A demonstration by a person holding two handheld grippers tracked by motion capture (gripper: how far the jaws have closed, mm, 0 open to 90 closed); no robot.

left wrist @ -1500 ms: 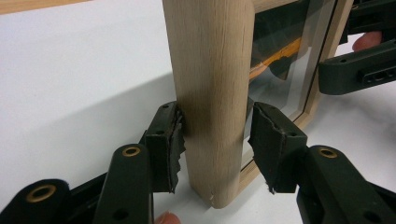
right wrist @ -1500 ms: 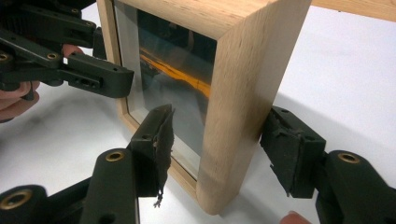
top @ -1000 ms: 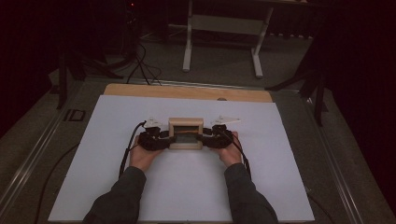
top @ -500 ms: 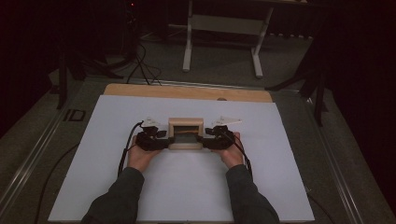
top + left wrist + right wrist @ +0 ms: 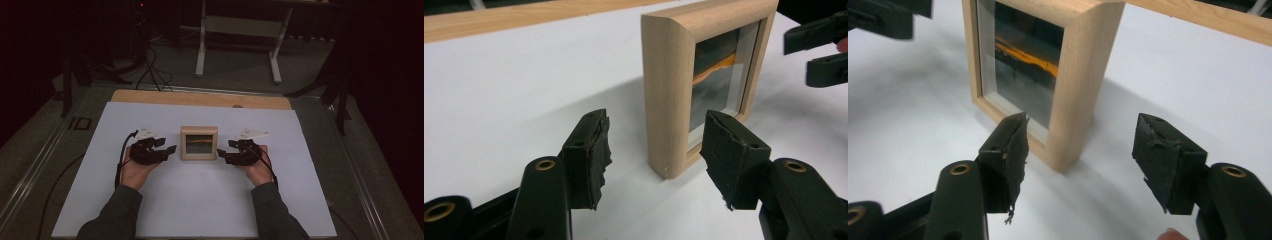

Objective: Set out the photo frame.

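Our left tool (image 5: 167,149) and right tool (image 5: 226,153) both stand released, their jaws having just been opening, nothing between them. The picture frame (image 5: 199,143) stands upright between them on the white desk (image 5: 200,200), equally near both. Our tool views reveal its orange-streaked picture (image 5: 1023,65).

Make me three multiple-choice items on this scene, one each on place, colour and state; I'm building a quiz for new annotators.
1. Where does the wooden picture frame stand?
A. between the two claws
B. left of both claws
C. off the table

2. What colour is the streak in its picture?
A. green
B. orange
C. pink

3. How is the left claw?
A. shut on the frame
B. open, clear of the frame
C. shut on a cable

Key: 1 A, the left claw and right claw flank it; 2 B, an orange band crosses the dark picture; 3 B, both pads stand off the wood.
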